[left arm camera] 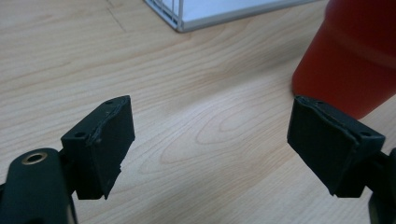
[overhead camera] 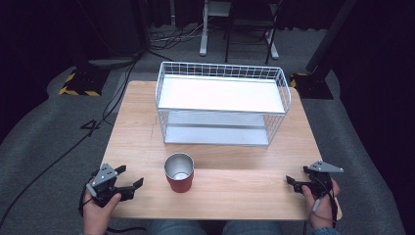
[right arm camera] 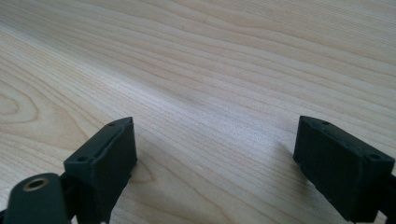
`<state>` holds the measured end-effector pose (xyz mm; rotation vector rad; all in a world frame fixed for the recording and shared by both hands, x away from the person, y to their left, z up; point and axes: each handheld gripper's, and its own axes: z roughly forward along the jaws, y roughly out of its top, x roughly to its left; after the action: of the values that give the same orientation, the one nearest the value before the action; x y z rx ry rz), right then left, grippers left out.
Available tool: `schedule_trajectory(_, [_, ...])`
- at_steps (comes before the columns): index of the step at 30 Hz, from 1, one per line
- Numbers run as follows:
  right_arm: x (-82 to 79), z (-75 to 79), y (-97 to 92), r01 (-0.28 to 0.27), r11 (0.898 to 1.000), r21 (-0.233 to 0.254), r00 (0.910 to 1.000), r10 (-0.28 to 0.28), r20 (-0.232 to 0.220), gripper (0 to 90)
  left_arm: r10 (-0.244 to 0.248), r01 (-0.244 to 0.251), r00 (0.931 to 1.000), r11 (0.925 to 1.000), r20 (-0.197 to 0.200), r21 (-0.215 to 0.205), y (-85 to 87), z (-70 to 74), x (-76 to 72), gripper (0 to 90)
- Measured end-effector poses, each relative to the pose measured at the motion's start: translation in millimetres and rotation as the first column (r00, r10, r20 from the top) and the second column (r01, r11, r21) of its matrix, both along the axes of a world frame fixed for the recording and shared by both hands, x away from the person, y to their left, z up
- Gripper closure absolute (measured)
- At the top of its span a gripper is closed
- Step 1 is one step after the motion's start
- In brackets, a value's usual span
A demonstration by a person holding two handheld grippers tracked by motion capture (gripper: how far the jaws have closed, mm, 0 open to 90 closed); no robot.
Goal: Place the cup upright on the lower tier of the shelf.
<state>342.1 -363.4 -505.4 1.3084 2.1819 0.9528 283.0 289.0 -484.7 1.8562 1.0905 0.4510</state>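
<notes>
A red cup [overhead camera: 179, 172] with a shiny metal inside stands upright near the front middle of the wooden table [overhead camera: 142, 137]. My left gripper [overhead camera: 129, 177] rests at the table's front left corner, open, with nothing between its jaws. In the left gripper view the red cup [left arm camera: 352, 56] rises at the upper right, just beyond the right jaw, and the gripper [left arm camera: 210, 140] frames bare wood. My right gripper [overhead camera: 292, 182] sits at the front right edge, open and empty, pointing left toward the cup. In the right gripper view its jaws [right arm camera: 215, 154] stand wide apart over bare wood.
A white wire basket [overhead camera: 222, 103] with a flat white shelf on top stands at the back middle of the table; its corner [left arm camera: 180, 21] shows in the left gripper view. Grey carpet, cables and stand legs surround the table.
</notes>
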Motion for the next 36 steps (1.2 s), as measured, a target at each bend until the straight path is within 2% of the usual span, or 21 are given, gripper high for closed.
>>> schedule_trajectory(1, [0.0,0.0,0.0,0.0,1.0,0.0,1.0,0.0,0.0,13.5,0.0,0.0,1.0,1.0,0.0,0.0,0.0,0.0,0.0,15.4])
schedule_trajectory(5, [-0.1,0.0,0.1,0.001,1.0,0.0,1.0,-0.001,0.001,13.6,0.016,-0.014,0.9974,0.9993,0.07,-0.035,0.7,6.2,-14.5,15.4])
schedule_trajectory(6, [-0.1,0.0,0.1,0.001,1.0,0.0,1.0,-0.001,0.001,13.6,0.016,-0.014,0.9974,0.9993,0.07,-0.035,0.7,6.2,-14.5,15.4])
schedule_trajectory(7, [-0.1,0.0,0.2,0.001,1.0,0.0,1.0,-0.001,0.001,13.6,0.027,-0.021,0.995,0.9978,0.096,-0.063,0.1,6.4,-19.2,15.5])
schedule_trajectory(11, [-0.4,0.0,0.5,0.001,1.0,-0.002,1.0,-0.001,0.003,13.9,0.033,-0.021,0.9913,0.9956,0.127,-0.091,-2.6,6.3,-25.3,15.4])
schedule_trajectory(16, [-0.4,0.0,0.5,0.001,1.0,-0.002,1.0,-0.001,0.004,14.0,0.017,-0.006,0.9886,0.9974,0.149,-0.072,-13.9,8.7,-34.1,15.5])
schedule_trajectory(24, [-0.9,0.2,2.1,0.005,1.0,-0.002,1.0,-0.005,0.005,15.0,0.005,0.005,0.9875,0.9977,0.158,-0.067,-24.9,13.7,-45.4,15.4])
schedule_trajectory(30, [-0.9,0.2,2.1,0.005,1.0,-0.002,1.0,-0.005,0.005,15.0,0.007,0.002,0.9876,0.9984,0.157,-0.057,-32.2,15.4,-48.5,15.4])
schedule_trajectory(36, [-1.6,0.3,2.7,0.003,1.0,-0.012,0.9999,-0.003,0.014,15.0,-0.031,0.037,0.9831,0.9988,0.18,-0.031,-48.9,17.5,-48.2,15.3])
